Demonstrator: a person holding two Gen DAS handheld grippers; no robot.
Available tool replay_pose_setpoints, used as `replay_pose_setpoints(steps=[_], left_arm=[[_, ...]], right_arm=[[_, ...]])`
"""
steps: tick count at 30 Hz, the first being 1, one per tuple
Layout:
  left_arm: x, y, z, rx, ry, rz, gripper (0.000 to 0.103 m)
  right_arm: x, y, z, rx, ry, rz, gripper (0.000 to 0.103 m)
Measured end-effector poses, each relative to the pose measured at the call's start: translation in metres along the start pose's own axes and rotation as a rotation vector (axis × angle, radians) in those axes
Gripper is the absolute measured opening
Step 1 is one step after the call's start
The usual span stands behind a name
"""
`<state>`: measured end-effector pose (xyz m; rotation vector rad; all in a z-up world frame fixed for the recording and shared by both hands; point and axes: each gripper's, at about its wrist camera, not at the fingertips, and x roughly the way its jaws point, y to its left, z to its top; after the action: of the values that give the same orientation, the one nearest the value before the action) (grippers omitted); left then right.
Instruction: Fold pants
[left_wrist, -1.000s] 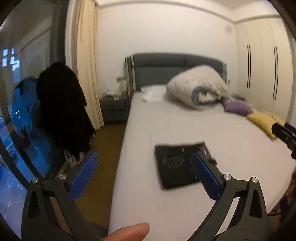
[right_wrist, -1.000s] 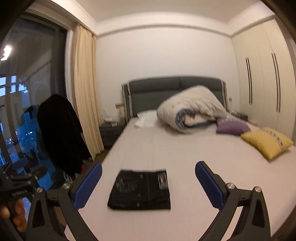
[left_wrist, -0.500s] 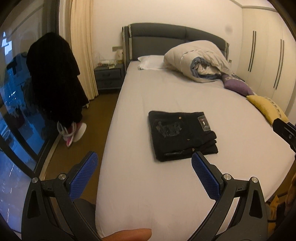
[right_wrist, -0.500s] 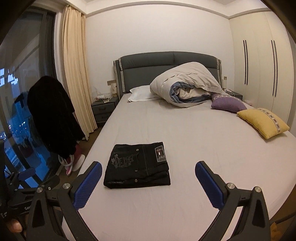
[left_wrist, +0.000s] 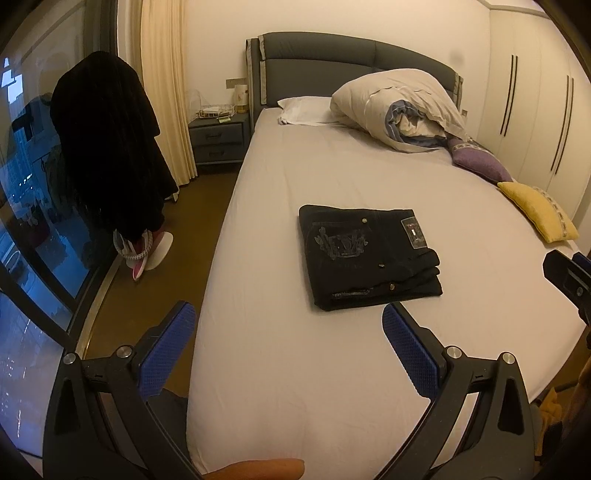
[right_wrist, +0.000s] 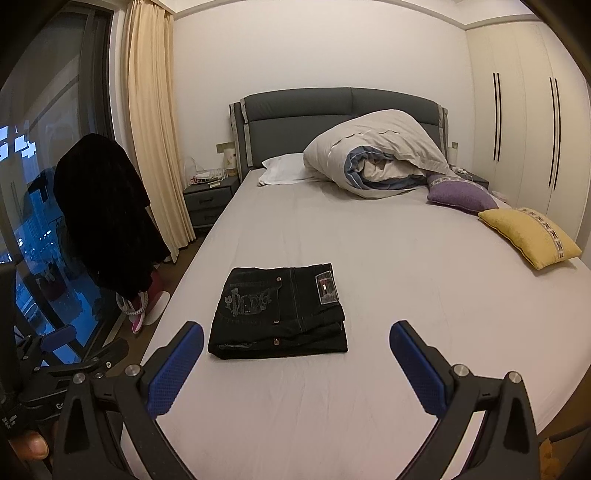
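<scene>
Both grippers pulled back from the pants

The pants now lie clear beyond the left gripper, toward 1 o'clock; from the right gripper they sit at 11 o'clock, nearer than before.

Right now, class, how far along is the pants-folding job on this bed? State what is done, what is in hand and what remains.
Done: the black pants lie folded into a compact rectangle on the bed. In hand: nothing; the left hand-held gripper and right hand-held gripper are both open, short of the pants. Left: no fold appears to remain; the job looks essentially finished.
</scene>
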<state>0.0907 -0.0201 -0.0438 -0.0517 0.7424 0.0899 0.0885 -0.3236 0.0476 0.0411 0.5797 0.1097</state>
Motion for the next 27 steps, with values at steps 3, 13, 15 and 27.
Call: replay_pose_setpoints(steps=[3,13,15,27], left_arm=[[0.002,-0.001,0.0,0.002,0.002,0.0,0.103],[0.001,-0.005,-0.003,0.005,0.006,0.0,0.103],[0.002,-0.006,-0.003,0.005,0.007,-0.003,0.103],[0.008,-0.008,-0.006,0.001,0.016,-0.003,0.103]], right_arm=[[0.001,0.0,-0.001,0.002,0.007,0.0,0.103],[0.0,0.0,-0.003,0.006,0.015,0.002,0.103],[0.001,0.0,-0.004,0.005,0.016,0.004,0.103],[0.005,0.0,-0.012,0.003,0.026,0.009,0.103]])
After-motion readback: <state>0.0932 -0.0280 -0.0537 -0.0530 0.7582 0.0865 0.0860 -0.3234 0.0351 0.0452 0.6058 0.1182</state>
